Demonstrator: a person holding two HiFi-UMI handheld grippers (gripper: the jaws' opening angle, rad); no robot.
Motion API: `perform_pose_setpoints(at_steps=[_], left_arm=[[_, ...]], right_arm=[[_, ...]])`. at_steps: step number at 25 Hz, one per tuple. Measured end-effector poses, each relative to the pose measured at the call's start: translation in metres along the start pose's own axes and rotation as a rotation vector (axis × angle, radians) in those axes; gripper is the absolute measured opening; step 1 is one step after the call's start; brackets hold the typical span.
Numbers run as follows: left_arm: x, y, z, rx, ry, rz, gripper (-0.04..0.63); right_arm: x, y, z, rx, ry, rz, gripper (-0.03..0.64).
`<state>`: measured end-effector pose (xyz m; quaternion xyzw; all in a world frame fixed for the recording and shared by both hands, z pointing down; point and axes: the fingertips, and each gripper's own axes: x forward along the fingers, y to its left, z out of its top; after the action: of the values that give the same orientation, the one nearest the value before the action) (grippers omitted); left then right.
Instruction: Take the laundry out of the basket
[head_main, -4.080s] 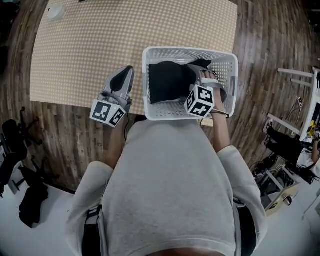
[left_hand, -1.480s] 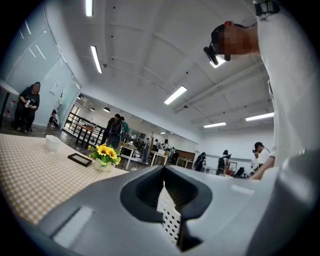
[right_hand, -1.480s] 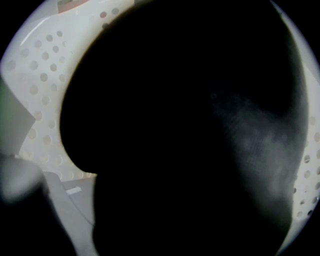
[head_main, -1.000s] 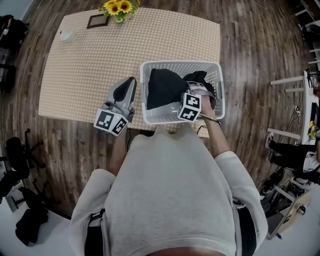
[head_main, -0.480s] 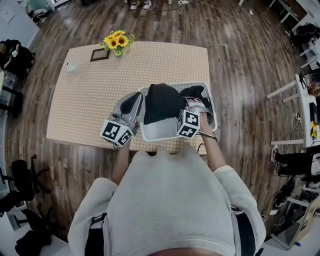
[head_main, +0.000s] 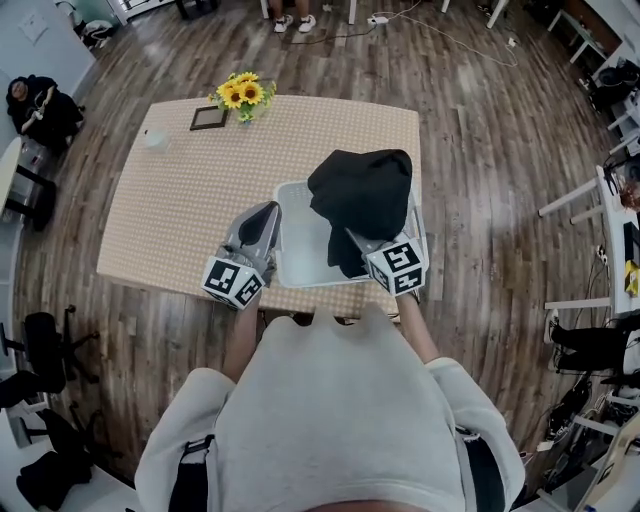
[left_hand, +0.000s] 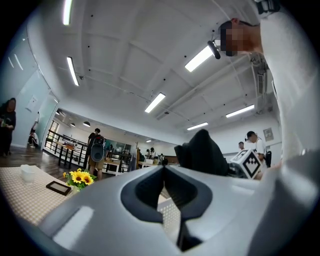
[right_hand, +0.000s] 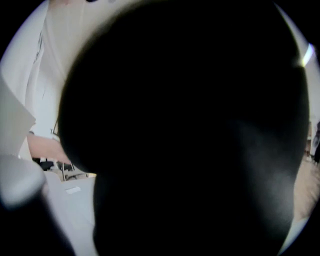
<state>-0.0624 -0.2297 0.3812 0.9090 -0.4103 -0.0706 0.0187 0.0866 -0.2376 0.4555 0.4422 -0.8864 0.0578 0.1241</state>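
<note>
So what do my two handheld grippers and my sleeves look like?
Both are smooth light-grey shells: the left gripper tapers to a point with a dark inset, the right gripper is mostly covered. Each carries a white cube with black square markers. No cables visible. Pale-grey sweatshirt sleeves.

Dark wood-plank floor (head_main: 480, 120), checked tabletop (head_main: 180, 210) set with sunflowers (head_main: 240, 93) and a small frame (head_main: 208, 118), white ceiling lit by strip lights (left_hand: 155, 102).

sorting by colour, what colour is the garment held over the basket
Black garment, best in the head view.
</note>
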Motion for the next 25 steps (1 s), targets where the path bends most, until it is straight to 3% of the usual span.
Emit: perform_pose_setpoints(at_steps=[2,4,13,25], left_arm=[[0.001,-0.011,-0.005,-0.002,0.007,0.004,0.008],[-0.003,-0.018,-0.01,-0.009,0.02,0.015,0.008],[-0.006,-0.031,-0.013,-0.004,0.028,0.005,0.008],[-0.081,-0.056,-0.004,-0.025,-0.006,-0.049,0.008]], right_arm=[[-0.012,-0.006,0.005,0.057,-0.057,-0.036,0.219],[-0.018,-0.007,0.003,0.049,-0.066,-0.06,0.219],[-0.031,-0.006,0.011,0.06,-0.116,-0.062,0.221],[-0.085,0.056,0.048,-0.064,-0.204,-0.137,0.222]])
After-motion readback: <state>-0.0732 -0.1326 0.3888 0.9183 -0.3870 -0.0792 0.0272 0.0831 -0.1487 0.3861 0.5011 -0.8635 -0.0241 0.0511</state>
